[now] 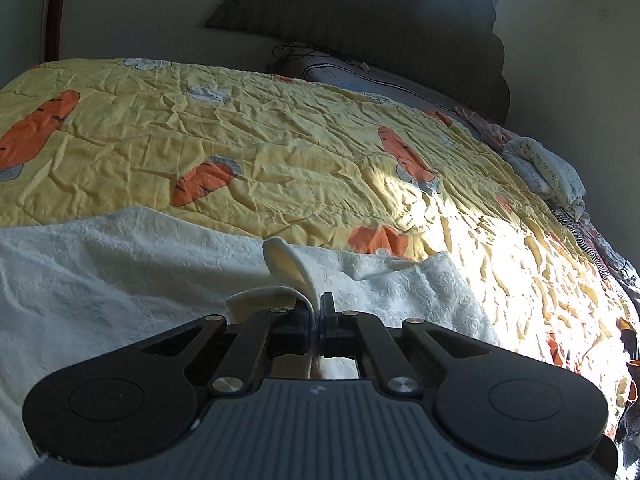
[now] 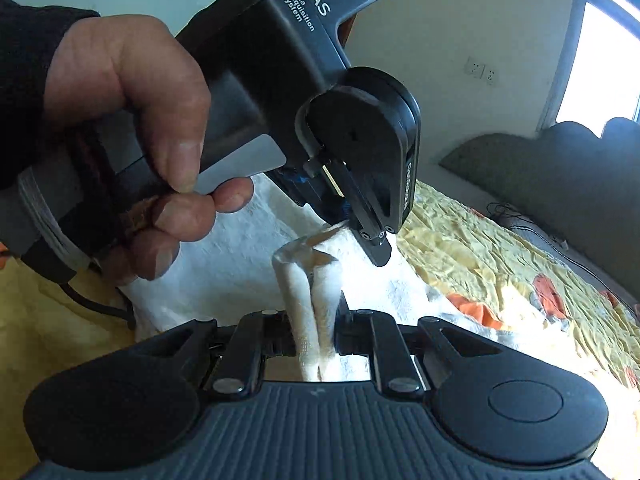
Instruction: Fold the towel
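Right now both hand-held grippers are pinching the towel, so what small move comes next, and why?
Probably carry both together across the towel to lay the fold. The left hand-held gripper is shut on an edge, the right hand-held gripper is shut on a bunched edge, and the rest lies flat on the yellow quilt.

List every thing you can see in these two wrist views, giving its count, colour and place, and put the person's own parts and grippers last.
towel: one, white, spread on the quilt, pinched by both grippers.
quilt: one, yellow with orange carrots, covering the bed.
headboard: one, dark grey, padded, against the wall at the far end of the bed.
pillow: one, white with writing, at the bed's right edge.
cable: one, black, by the headboard.
wall sockets: two, white, on the wall.
window: one, bright, right of the sockets.
hand: one, with a black sleeve, holding the left gripper.
left gripper: one, black, shut on a towel edge.
right gripper: one, black, shut on a towel fold.
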The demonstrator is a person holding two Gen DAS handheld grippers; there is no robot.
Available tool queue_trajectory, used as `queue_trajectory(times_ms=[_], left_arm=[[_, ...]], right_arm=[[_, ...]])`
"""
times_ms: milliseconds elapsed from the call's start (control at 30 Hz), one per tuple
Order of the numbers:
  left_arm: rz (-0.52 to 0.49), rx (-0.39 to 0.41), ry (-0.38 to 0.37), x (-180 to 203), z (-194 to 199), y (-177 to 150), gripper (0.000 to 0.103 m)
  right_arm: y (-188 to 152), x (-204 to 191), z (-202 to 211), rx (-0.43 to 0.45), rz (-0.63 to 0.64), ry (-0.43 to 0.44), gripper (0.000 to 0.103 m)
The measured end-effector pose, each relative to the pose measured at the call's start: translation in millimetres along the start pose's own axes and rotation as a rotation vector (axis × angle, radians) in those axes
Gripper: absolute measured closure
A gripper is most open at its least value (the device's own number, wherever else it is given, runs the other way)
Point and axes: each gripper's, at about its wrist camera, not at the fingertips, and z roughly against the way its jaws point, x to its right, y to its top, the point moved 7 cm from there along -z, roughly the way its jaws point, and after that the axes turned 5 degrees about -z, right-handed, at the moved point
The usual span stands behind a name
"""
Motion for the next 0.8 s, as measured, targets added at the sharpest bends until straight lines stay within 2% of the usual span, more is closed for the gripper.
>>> queue_trajectory(times_ms=[100, 233, 267, 300, 333, 367, 400, 433, 467, 500, 600, 700, 767, 800], left_arm=[[0.019, -0.026, 0.038, -22.6, -3.1, -6.5, 0.100], [0.071, -0.038, 0.046, -42.4, -5.2, -15.9, 0.100], [0.080, -0.050, 0.047, -45.4, -7.5, -19.4, 0.099], [0.084, -0.062, 0.045, -47.2, -10.8, -23.0, 0.097], [0.086, -0.077, 0.047, -48.8, -14.8, -27.3, 0.085], [0.091, -0.079, 0.048, -50.8, -16.8, -29.7, 0.077], [0.111, -0.066, 0.032, -53.4, -15.9, -31.4, 0.076], [0.139, -0.059, 0.017, -56.6, -13.5, -31.3, 0.073], [0.169, -0.048, 0.012, -60.5, -8.7, -30.2, 0.071], [0.187, -0.035, 0.026, -64.5, -0.5, -29.2, 0.064], [0.215, 0.019, 0.048, -70.9, 31.0, -31.1, 0.062], [0.236, 0.103, -0.011, -57.8, 64.1, -34.6, 0.061], [0.171, 0.131, -0.056, -32.5, 70.9, -38.4, 0.060], [0.132, 0.128, -0.076, -19.8, 69.3, -42.0, 0.058]], right_arm=[[6.2, -9.1, -25.8, -0.026, -0.003, 0.037, 0.089], [7.1, -19.9, -38.5, -0.050, 0.008, 0.047, 0.087], [9.0, -10.7, -46.6, -0.063, -0.007, 0.043, 0.087], [7.4, -9.9, -49.6, -0.077, -0.017, 0.049, 0.081], [7.2, -5.3, -56.0, -0.095, -0.024, 0.050, 0.074], [5.2, 1.7, -54.8, -0.104, -0.031, 0.033, 0.056], [4.8, 6.0, -49.3, -0.091, -0.036, 0.021, 0.044], [5.8, 11.1, -39.4, -0.066, -0.054, 0.039, 0.043], [6.7, 20.0, -24.0, -0.038, -0.101, 0.076, 0.043], [6.3, 31.6, -8.2, -0.012, -0.159, 0.106, 0.043], [-6.1, 87.2, 47.6, 0.080, -0.381, 0.156, 0.043], [-35.2, 148.5, 82.0, 0.064, -0.637, 0.140, 0.043], [-58.5, 178.3, 93.4, 0.032, -0.813, 0.145, 0.040], [-69.6, 179.5, 101.7, 0.018, -0.896, 0.168, 0.040]])
